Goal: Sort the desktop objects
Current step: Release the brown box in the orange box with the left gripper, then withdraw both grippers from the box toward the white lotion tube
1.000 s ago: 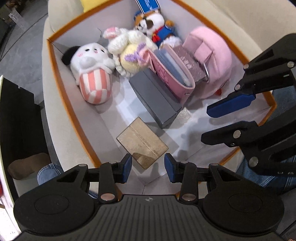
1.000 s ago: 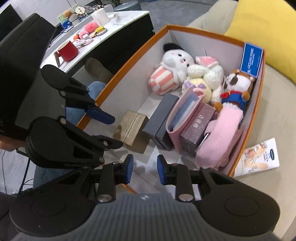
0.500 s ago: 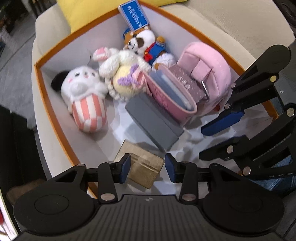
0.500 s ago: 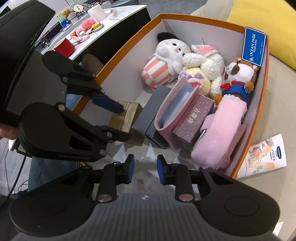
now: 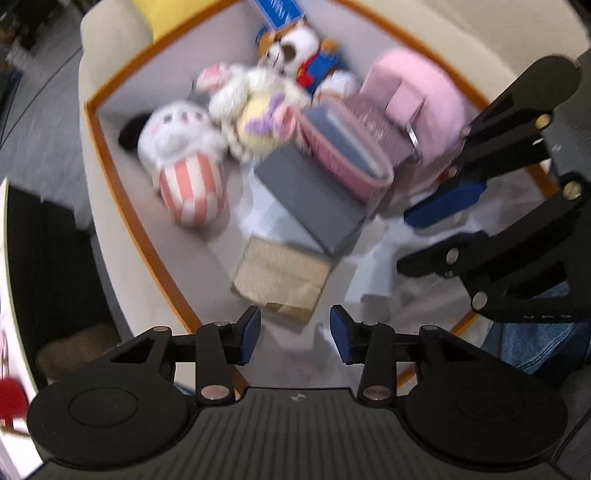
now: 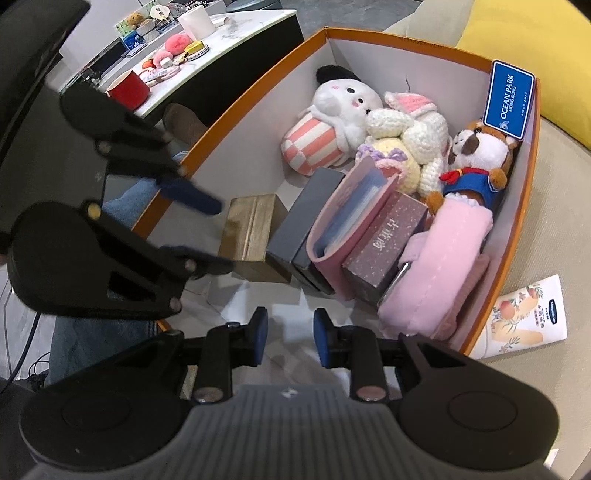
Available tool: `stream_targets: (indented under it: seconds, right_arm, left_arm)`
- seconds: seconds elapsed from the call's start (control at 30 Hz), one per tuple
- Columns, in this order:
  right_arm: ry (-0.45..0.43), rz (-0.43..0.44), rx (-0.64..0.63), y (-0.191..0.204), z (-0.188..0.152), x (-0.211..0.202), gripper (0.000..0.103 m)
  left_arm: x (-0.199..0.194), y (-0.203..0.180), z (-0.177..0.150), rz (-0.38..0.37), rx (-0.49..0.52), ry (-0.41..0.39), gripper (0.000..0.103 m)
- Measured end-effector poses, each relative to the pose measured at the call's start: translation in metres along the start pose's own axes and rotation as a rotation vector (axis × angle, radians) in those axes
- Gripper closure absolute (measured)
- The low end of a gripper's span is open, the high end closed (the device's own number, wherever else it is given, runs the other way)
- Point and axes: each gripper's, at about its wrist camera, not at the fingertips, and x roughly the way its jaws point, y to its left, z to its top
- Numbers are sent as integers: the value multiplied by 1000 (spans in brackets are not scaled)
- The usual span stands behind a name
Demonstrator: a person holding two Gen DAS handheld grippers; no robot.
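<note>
Far left: marble-topped table (image 6: 236,48) with red mug (image 6: 129,89), white cup (image 6: 196,23), small clutter. Yellow cushion (image 6: 524,48) far right, on beige sofa (image 6: 554,221).

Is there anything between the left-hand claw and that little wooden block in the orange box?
Nothing visible. The left gripper hangs empty right above the wooden block, with only air between. The grey box leans against the block's far side.

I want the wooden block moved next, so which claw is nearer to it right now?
Left. The left claw hangs open just above the wooden block, with nothing between its fingers. The right claw is open too, farther back over bare box floor.
</note>
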Motion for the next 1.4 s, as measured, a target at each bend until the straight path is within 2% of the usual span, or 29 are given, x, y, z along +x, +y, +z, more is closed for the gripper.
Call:
stream_targets:
  seconds: [0.13, 0.33, 0.4, 0.5, 0.77, 1.03, 1.2, 1.4]
  right_arm:
    - [-5, 1, 0, 0, -2, 0, 74]
    - [-16, -15, -28, 5, -4, -7, 73]
    - [-20, -15, -32, 5, -4, -9, 73]
    - [-20, -14, -38, 4, -4, -9, 72]
    - [-14, -45, -75, 7, -5, -2, 73]
    - [-2, -66, -109, 9, 2, 8, 73]
    - [-13, -111, -88, 11, 14, 13, 80]
    - [-2, -124, -104, 14, 15, 14, 81]
  left_arm:
    - [7, 6, 4, -16, -96, 33, 57]
    - [12, 6, 16, -34, -137, 66, 57]
    - [13, 4, 18, -11, -123, 53, 57]
    - [10, 1, 16, 16, -64, -13, 57]
    - [7, 2, 15, 23, 85, -119, 58]
    - [6, 6, 15, 35, 218, -156, 59]
    - [5, 4, 14, 57, 222, -172, 59]
    - [1, 8, 10, 43, 195, -176, 58]
